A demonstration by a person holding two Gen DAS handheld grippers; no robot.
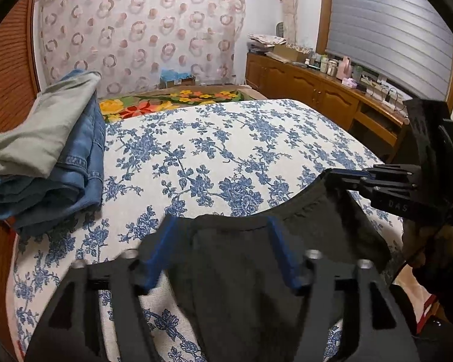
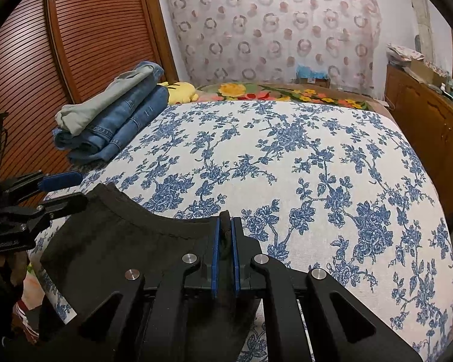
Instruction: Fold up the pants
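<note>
**Black pants held at the bed's near edge**

The right gripper [image 2: 224, 230] is clamped on the waistband of the black pants [image 2: 130, 235], its blue pads [image 2: 216, 256] pinching a fold of dark cloth at lower centre of the right wrist view. The left gripper [image 1: 220, 226] stands with its jaws spread apart, the waistband lying between the blue fingers [image 1: 163, 241] without being pressed; the picture there is slightly blurred, so light contact cannot be ruled out. The pants [image 1: 241, 271] drape across the bottom of both frames, over the near edge of a bed [image 2: 287, 166] covered in a white sheet with blue flowers. At the upper left, a stack of folded jeans [image 2: 126, 120] topped by a pale grey-green garment [image 2: 105, 102] lies against a slatted wooden door [image 2: 60, 45]. A circle-patterned curtain [image 1: 142, 30] hangs behind.
</note>
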